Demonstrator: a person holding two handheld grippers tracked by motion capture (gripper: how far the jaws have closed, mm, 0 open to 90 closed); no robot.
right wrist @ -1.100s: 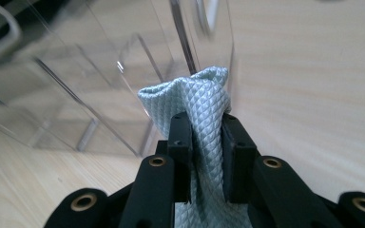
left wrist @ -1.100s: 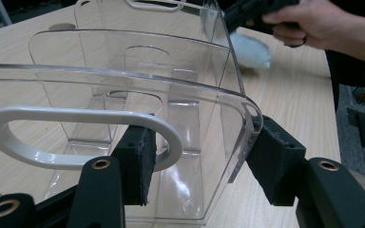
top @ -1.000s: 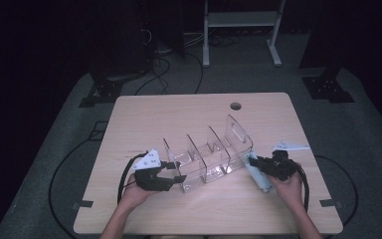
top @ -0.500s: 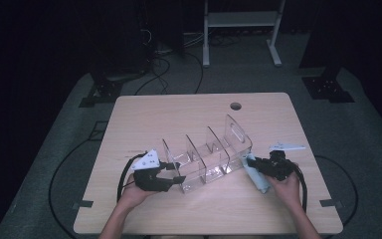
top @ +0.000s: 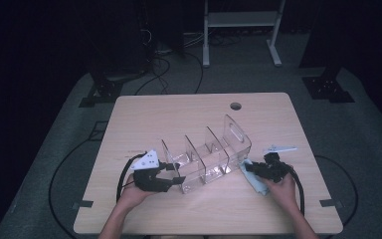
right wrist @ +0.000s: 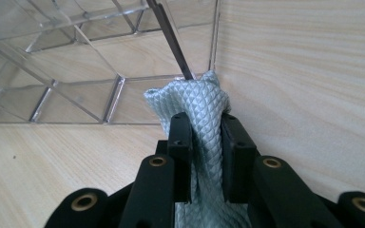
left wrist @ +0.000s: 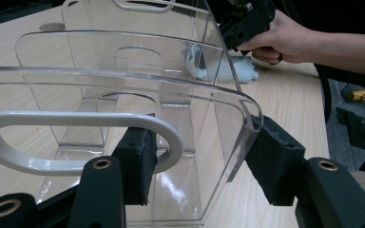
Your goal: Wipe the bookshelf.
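The left gripper [top: 176, 178] clamps the clear rack's [top: 206, 159] near-left end panel; the right gripper [top: 255, 169], pinching a cloth [right wrist: 195, 102], presses it against the rack's right end.

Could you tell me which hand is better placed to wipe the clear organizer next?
The right: its tool already pinches the cloth against the clear organizer end, while the left tool is clamped on the end panel, steadying it.

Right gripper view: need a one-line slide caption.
Right claw pinches a pale green waffle-weave cloth against the corner of a clear acrylic divider rack on a wooden table.
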